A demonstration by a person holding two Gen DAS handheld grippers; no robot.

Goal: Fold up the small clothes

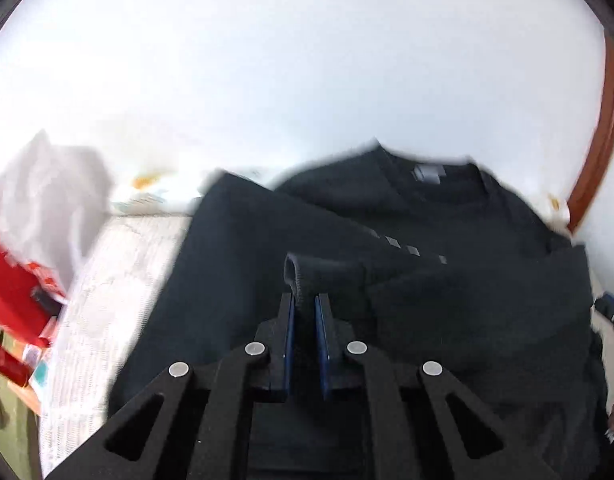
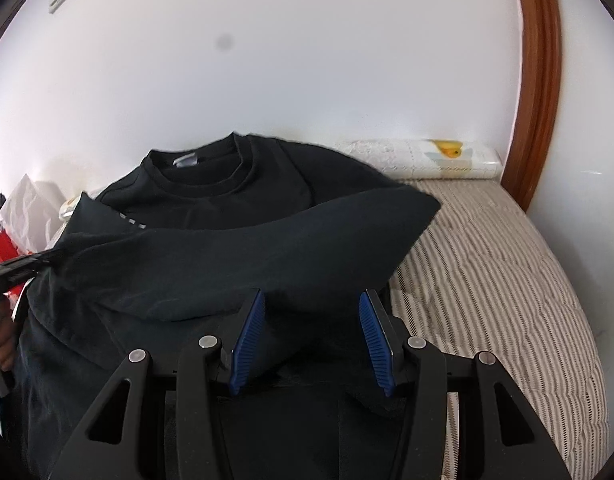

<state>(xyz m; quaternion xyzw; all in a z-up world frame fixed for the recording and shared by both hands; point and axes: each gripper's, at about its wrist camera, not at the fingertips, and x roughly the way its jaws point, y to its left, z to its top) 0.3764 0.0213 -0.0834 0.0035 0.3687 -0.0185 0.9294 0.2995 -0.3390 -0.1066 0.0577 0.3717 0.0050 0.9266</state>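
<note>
One black sweatshirt (image 2: 211,184) is seen, spread on a striped bed cover (image 2: 487,272) with collar toward the white wall (image 2: 307,60). Two grippers are counted. The left gripper (image 1: 305,300) is clamped on a sleeve cuff (image 1: 303,272); the right gripper (image 2: 312,308) is held with fingers apart over a folded sleeve, nothing gripped. Open cover is noted to the right, up to a wooden frame (image 2: 539,80). One rolled pillow (image 2: 427,156) lies at the wall. Red packaging (image 1: 11,292) and white paper (image 1: 47,192) crowd the left edge.

both views close over shirt (image 1: 387,220)
</note>
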